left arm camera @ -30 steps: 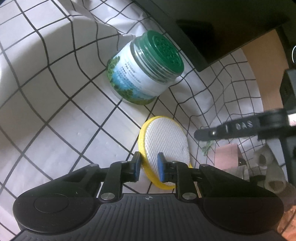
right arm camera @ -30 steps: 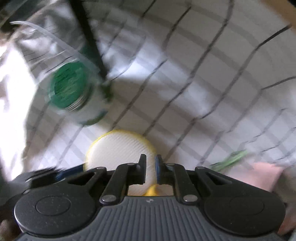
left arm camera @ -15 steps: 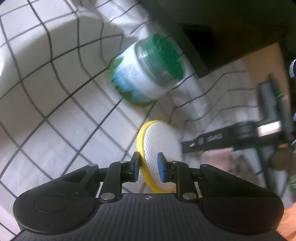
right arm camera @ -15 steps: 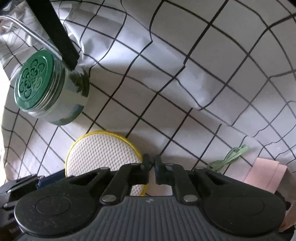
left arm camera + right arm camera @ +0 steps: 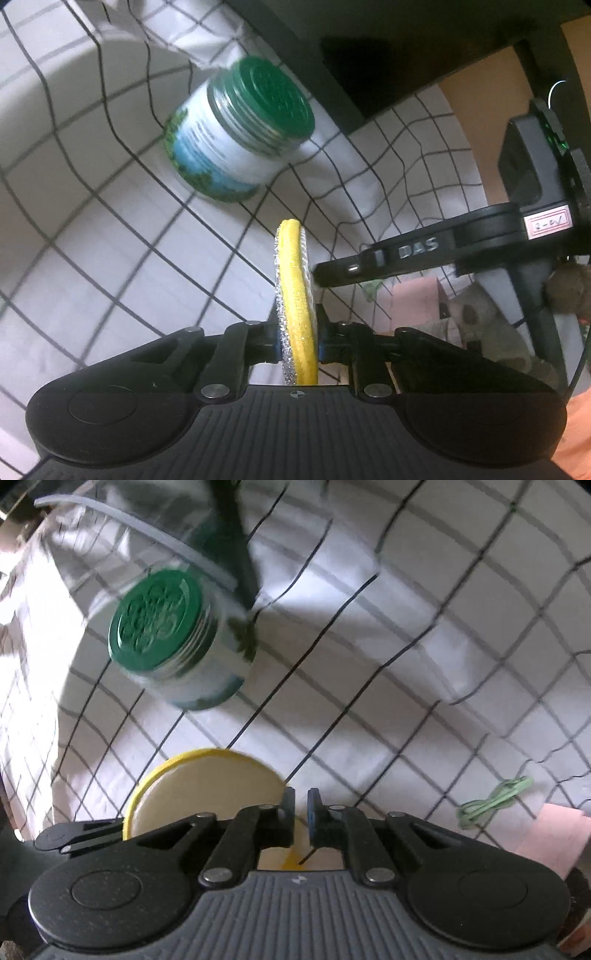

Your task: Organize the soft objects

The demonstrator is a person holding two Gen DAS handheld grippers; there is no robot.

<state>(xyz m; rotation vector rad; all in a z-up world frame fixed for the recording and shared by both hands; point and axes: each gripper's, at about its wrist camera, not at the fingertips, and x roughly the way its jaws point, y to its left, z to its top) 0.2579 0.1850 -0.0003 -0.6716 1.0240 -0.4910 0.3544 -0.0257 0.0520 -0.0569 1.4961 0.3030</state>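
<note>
The left gripper (image 5: 298,341) had just been closing and now clamped the round yellow-rimmed pad (image 5: 295,291) edge-on, lifted off the checked cloth (image 5: 110,258) on the counter. The step in hand looked like carrying the pad away; it probably wanted a firm pinch near the rim and a steady wrist, since a soft disc may flop or slip. The right gripper (image 5: 301,814), fingers nearly shut on nothing, hung just beside the pad. The pad showed white mesh faces and a thick yellow edge. A green-lidded jar (image 5: 240,136) stood near.
</note>
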